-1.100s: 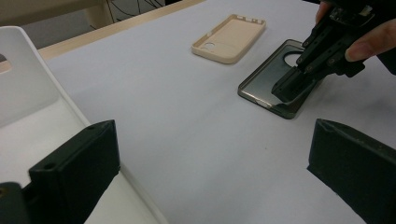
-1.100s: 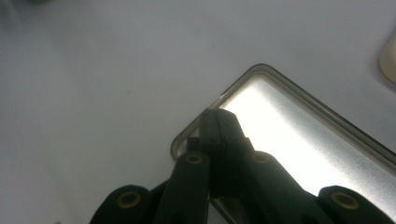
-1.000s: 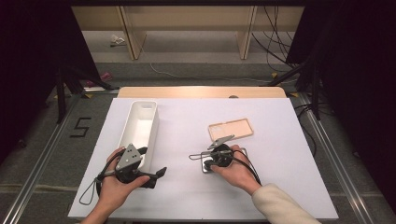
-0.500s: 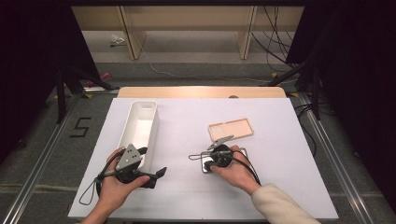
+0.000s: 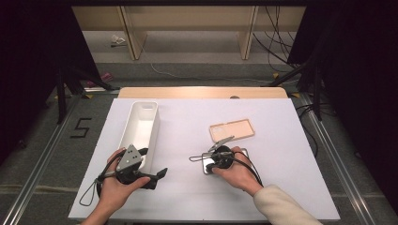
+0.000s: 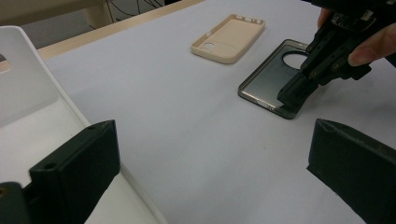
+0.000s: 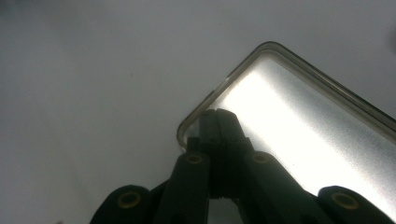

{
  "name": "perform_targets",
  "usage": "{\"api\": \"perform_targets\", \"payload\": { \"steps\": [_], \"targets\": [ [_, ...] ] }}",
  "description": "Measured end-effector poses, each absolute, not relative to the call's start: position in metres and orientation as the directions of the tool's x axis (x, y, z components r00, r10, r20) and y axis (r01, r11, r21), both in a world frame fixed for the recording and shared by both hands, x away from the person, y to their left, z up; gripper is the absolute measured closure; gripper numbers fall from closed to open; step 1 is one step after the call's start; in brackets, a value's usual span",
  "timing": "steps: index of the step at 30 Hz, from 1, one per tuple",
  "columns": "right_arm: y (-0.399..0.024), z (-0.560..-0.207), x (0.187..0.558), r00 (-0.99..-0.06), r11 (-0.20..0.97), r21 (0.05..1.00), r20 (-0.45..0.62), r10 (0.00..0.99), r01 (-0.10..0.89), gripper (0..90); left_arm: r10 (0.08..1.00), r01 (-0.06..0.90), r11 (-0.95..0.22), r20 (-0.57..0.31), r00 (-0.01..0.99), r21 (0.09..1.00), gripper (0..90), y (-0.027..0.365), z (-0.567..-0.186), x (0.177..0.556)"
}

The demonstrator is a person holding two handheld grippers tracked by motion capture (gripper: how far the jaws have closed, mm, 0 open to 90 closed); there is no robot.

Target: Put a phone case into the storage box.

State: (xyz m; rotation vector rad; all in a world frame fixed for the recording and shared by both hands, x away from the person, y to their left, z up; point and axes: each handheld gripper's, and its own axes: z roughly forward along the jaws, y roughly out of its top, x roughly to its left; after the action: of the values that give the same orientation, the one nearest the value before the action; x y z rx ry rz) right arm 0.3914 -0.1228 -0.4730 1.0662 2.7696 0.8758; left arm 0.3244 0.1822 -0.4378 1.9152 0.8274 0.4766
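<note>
The right gripper point(image 7: 215, 122) has its jaws pressed together, tips down on a corner of the grey phone case point(image 7: 299, 140) that lies flat on the white table point(image 5: 187, 126). Whether the case rim is pinched between them cannot be made out; no gap between the jaws is visible. The left gripper point(image 6: 210, 177) stands wide open with nothing between its jaws, held just above the table at the near end of the white bin point(image 5: 141, 124).

Compared with the high views from a second ago, nothing has shifted: both hands, both cases and the bin sit where they were.

The left gripper view gives what the high view hides under the right hand point(image 5: 237, 171): the grey case has a round camera hole and the right gripper's tips rest on its near corner. That view also shows the beige phone case point(image 6: 229, 37) lying hollow side up, just beyond the grey one and apart from it. The right gripper view shows the rim up close.
</note>
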Motion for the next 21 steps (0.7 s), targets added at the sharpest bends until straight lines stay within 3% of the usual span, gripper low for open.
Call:
{"api": "perform_targets", "payload": {
  "steps": [21],
  "targets": [
    [-0.1295,-0.468,0.3853,-0.771,0.645,0.464,0.144,0.621,0.607,90.0,0.72,0.344,-0.31,-0.018,0.694,0.886,1.5,0.1823,-0.4377,0.3238]
  ]
}}
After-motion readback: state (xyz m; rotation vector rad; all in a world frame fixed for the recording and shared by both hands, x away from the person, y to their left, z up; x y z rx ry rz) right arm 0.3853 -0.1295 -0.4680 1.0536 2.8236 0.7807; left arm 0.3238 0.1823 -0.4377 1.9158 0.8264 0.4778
